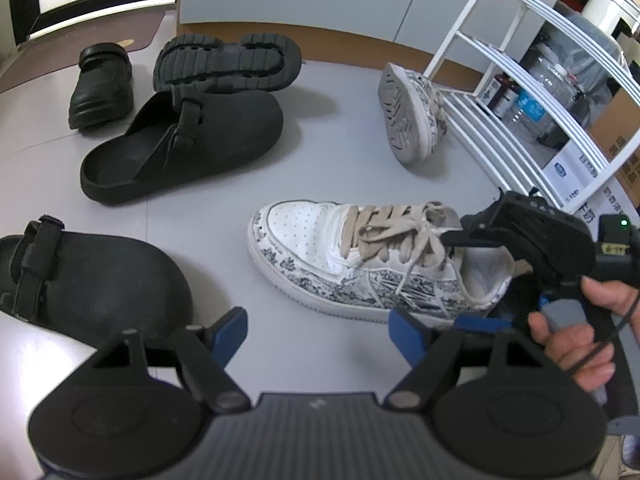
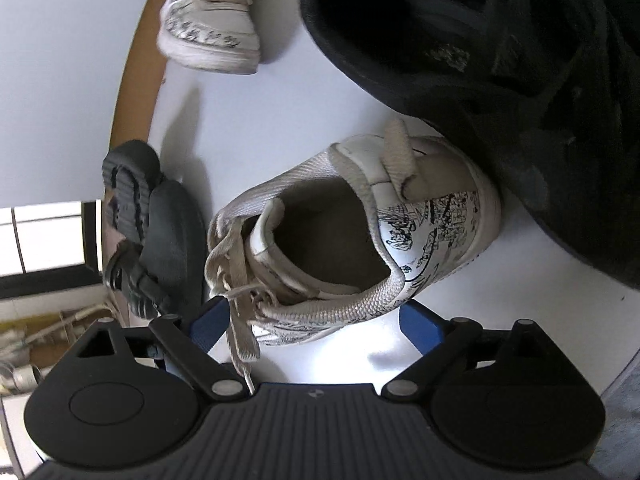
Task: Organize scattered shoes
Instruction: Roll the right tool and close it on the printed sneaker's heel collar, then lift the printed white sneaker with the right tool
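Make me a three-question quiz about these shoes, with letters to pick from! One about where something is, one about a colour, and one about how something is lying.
1. Where is the second printed sneaker?
A. against the white rack
B. inside a box
C. on top of a clog

2. What colour are the near sneaker's laces?
A. red
B. beige
C. green

3. How is the far black clog lying?
A. upright
B. tipped with its sole showing
C. hanging from the rack

Answers:
1 A: the second printed sneaker leans beside the white rack.
2 B: the near sneaker has beige laces.
3 B: the far black clog shows its ridged sole, resting on the upright clog.
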The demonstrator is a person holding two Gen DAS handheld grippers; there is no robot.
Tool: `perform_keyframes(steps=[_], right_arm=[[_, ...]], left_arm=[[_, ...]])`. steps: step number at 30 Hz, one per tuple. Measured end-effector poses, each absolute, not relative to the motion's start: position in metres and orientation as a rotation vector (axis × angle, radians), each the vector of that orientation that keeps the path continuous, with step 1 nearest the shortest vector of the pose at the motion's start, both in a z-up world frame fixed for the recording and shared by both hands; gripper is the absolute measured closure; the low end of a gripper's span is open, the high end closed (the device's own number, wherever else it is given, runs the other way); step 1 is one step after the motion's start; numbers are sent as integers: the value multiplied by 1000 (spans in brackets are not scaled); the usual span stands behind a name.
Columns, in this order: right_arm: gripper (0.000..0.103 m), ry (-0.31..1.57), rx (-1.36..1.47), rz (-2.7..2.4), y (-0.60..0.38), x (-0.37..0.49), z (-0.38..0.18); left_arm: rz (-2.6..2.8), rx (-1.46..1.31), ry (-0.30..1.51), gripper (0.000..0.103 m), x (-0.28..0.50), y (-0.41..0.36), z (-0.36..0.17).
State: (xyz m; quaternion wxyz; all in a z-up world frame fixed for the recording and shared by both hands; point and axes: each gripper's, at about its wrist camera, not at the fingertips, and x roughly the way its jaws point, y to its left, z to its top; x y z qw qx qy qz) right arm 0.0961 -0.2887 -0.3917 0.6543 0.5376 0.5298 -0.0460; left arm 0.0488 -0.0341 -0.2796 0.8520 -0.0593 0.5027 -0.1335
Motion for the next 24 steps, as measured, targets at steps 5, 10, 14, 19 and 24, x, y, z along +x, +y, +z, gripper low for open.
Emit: perform_keyframes(steps=[5, 10, 14, 19, 24], right_arm=[[18, 1199, 1170, -80, -289, 95, -395], [25, 1178, 1083, -32, -285, 102, -388], [36, 1154, 1016, 8, -283, 107, -380], [57, 1120, 876, 76, -275, 117, -363], [65, 1091, 764, 96, -268, 120, -350]], left_arm=[[-277, -126, 1062, 23, 49, -34, -280], [-281, -123, 1065, 23, 49, -37, -280], [-280, -121, 1066, 23, 49, -38, -280], [-278, -122, 1068, 23, 50, -37, -281], [-280, -122, 1067, 23, 49, -37, -282]])
